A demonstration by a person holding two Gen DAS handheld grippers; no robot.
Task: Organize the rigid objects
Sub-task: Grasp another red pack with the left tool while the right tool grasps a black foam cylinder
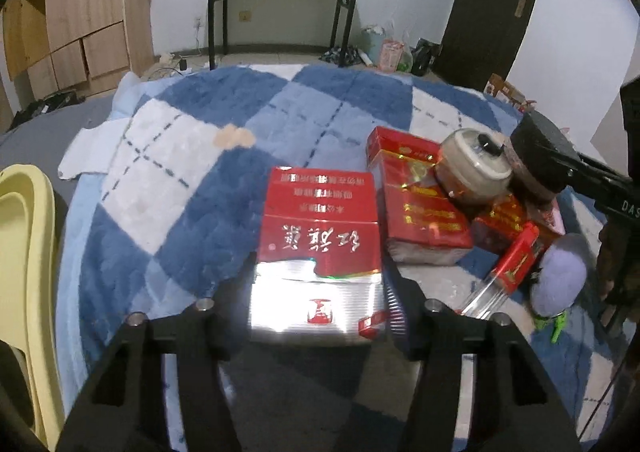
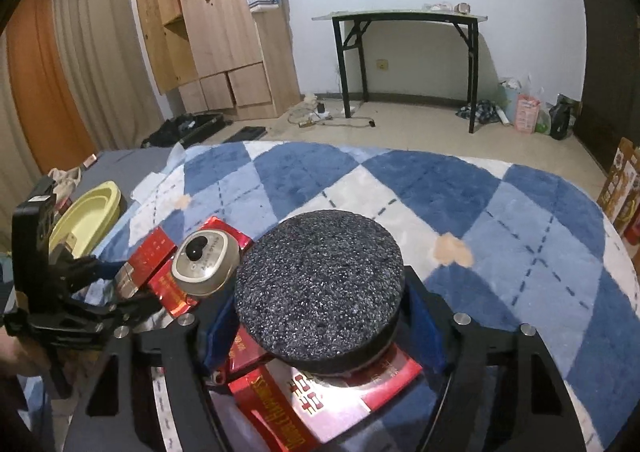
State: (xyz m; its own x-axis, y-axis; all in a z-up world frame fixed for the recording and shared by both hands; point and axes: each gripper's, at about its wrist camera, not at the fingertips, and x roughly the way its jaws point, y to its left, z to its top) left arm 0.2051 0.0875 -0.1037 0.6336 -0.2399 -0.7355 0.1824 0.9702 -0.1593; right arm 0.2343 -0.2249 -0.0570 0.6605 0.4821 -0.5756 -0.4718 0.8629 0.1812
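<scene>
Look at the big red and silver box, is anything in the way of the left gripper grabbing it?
No. The red and silver box already sits between the left gripper fingers, lying flat on the rug, nothing in between. The other red boxes lie beside it.

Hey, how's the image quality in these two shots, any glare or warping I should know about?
Left wrist view: strong glare whitens the silver end of the red box between the left gripper fingers; fisheye bows the door and darkens the corners. Right wrist view: glare on the red carton under the black disc; the wardrobe leans, edges vignetted.
</scene>
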